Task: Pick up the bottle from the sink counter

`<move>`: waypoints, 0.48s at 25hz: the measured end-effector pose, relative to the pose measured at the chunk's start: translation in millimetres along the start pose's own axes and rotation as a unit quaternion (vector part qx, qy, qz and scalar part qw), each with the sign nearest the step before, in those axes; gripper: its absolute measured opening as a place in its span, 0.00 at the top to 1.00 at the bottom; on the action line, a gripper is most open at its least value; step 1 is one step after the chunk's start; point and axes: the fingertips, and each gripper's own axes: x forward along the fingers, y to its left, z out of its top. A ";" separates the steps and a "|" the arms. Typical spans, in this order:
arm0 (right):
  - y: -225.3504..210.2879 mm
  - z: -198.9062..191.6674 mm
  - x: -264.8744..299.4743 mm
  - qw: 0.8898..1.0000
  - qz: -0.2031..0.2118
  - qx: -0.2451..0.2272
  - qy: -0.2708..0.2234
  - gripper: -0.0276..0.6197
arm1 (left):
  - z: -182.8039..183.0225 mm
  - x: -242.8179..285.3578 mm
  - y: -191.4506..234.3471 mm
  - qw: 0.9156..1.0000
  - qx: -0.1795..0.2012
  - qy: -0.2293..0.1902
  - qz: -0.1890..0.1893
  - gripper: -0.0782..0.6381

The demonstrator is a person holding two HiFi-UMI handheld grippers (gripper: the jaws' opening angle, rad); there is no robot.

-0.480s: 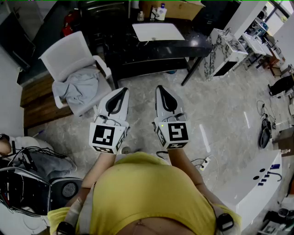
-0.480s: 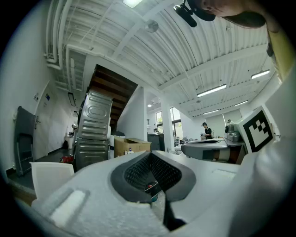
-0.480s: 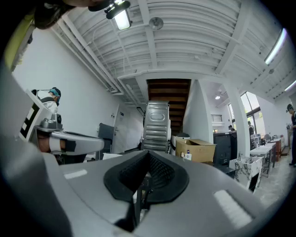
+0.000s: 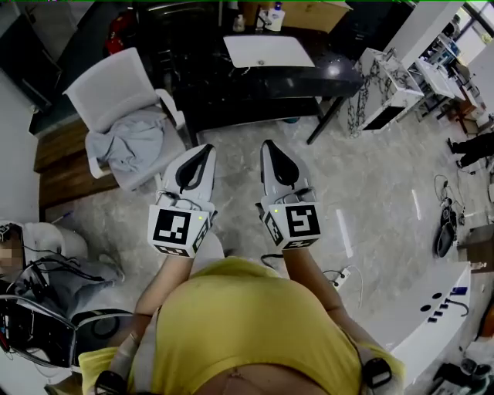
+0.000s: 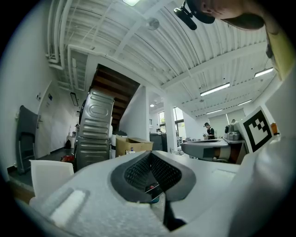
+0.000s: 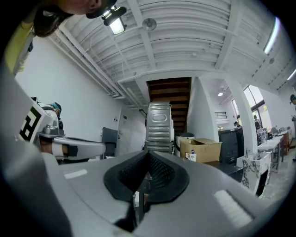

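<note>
Both shut and empty: left tool (image 4: 204, 151), right tool (image 4: 270, 146), over the floor. Bottle (image 4: 274, 17) stands on the dark tabletop (image 4: 231, 89) beyond the sink (image 4: 266, 51), well apart. Close in, open one tool early, approach level, clamp mid-body.

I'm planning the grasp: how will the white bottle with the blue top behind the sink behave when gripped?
The bottle stands upright and narrow on the dark counter, so a sideways nudge would probably tip it. It looks like smooth plastic, likely light and perhaps slippery. How full it is cannot be told.
</note>
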 end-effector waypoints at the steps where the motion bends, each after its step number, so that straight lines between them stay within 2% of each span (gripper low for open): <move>1: -3.2 -2.8 1.3 1.000 -0.001 0.001 0.001 0.95 | -2.3 2.8 0.2 1.000 -0.001 0.000 0.001 0.88; 4: -11.7 -12.2 7.8 1.000 -0.001 0.009 0.005 0.87 | -8.1 13.1 3.4 1.000 0.000 0.005 0.001 0.88; 12: -31.4 -32.8 57.6 1.000 -0.001 0.008 0.014 0.84 | -23.5 59.1 36.2 1.000 -0.005 0.004 0.000 0.88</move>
